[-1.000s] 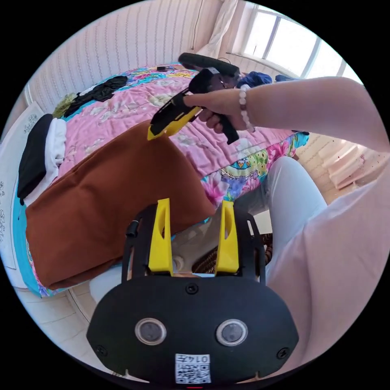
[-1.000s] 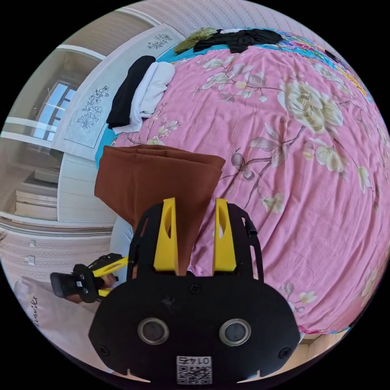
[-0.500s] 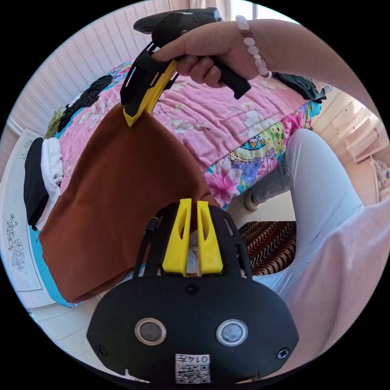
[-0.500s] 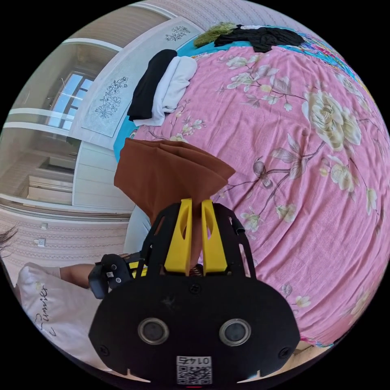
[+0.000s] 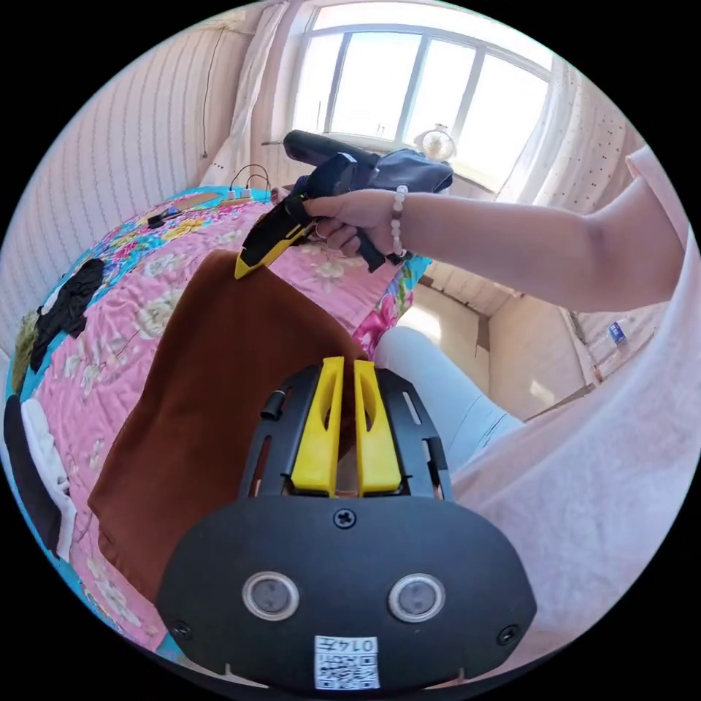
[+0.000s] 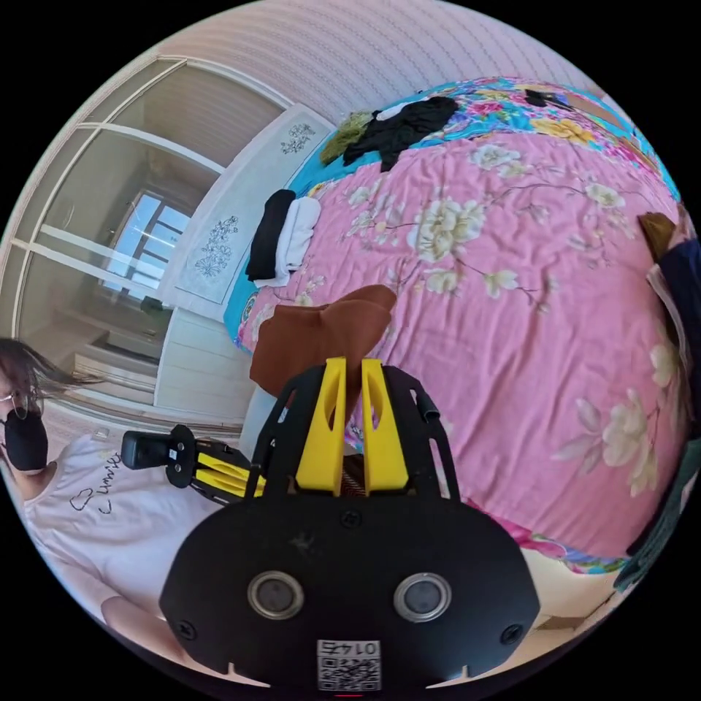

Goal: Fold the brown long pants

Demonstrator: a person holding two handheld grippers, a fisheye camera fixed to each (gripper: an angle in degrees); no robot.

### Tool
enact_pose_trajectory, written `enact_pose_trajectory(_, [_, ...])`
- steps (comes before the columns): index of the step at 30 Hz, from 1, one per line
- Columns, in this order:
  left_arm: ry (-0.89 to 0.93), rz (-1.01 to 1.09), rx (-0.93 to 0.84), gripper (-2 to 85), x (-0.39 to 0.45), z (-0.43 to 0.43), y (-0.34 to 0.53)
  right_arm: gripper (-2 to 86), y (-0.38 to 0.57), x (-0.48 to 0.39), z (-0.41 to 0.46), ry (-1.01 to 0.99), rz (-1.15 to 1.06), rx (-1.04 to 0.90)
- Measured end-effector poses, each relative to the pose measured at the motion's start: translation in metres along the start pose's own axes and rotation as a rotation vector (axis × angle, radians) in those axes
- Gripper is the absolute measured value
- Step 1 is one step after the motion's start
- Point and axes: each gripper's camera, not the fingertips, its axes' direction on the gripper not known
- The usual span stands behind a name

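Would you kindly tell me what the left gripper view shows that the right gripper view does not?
Left gripper view: a bright window and the right gripper pinching a brown pants corner. Right gripper view: a glass partition and a dark blue garment. Both: the pants, pink floral bedspread, and black and white folded clothes.

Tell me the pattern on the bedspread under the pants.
Pink with large cream flowers, the bedspread shows best in the right gripper view.
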Motion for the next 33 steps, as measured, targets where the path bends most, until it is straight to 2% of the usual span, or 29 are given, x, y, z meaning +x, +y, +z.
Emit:
enact_pose_trajectory(5, [0.080,-0.099,-0.008,3.1,-0.022,0.010,0.005,3.2,0.021,0.034,-0.016,0.158,0.184,-0.012])
enact_pose_trajectory(7, [0.001,-0.151,-0.022,3.2,-0.035,-0.002,0.024,3.3,0.023,0.038,-0.012,0.249,0.257,-0.006])
enact_pose_trajectory(9, [-0.140,-0.307,-0.045,3.8,-0.064,-0.029,0.060,3.3,0.022,0.027,-0.011,0.363,0.269,0.030])
enact_pose_trajectory(12, [-0.313,-0.534,-0.047,5.0,-0.098,-0.071,0.122,4.0,0.006,-0.018,0.004,0.475,0.127,0.088])
enact_pose_trajectory(16, [-0.510,-0.732,-0.062,7.1,-0.116,-0.107,0.185,7.7,-0.050,-0.104,0.078,0.332,-0.242,-0.006])
enact_pose_trajectory(20, [-0.487,-0.790,-0.075,8.3,-0.125,-0.106,0.202,11.6,-0.111,-0.190,0.171,0.225,-0.528,-0.167])
enact_pose_trajectory(23, [-0.477,-0.774,-0.102,7.7,-0.128,-0.100,0.203,9.2,-0.145,-0.234,0.224,0.257,-0.648,-0.301])
enact_pose_trajectory(28, [-0.485,-0.764,-0.166,3.9,-0.142,-0.088,0.218,1.7,-0.174,-0.260,0.282,0.411,-0.678,-0.451])
enact_pose_trajectory(31, [-0.439,-0.771,-0.126,1.7,-0.144,-0.103,0.225,-0.4,-0.186,-0.269,0.287,0.381,-0.670,-0.466])
enact_pose_trajectory(33, [-0.360,-0.783,-0.022,0.7,-0.139,-0.131,0.233,-0.7,-0.192,-0.279,0.281,0.325,-0.696,-0.450])
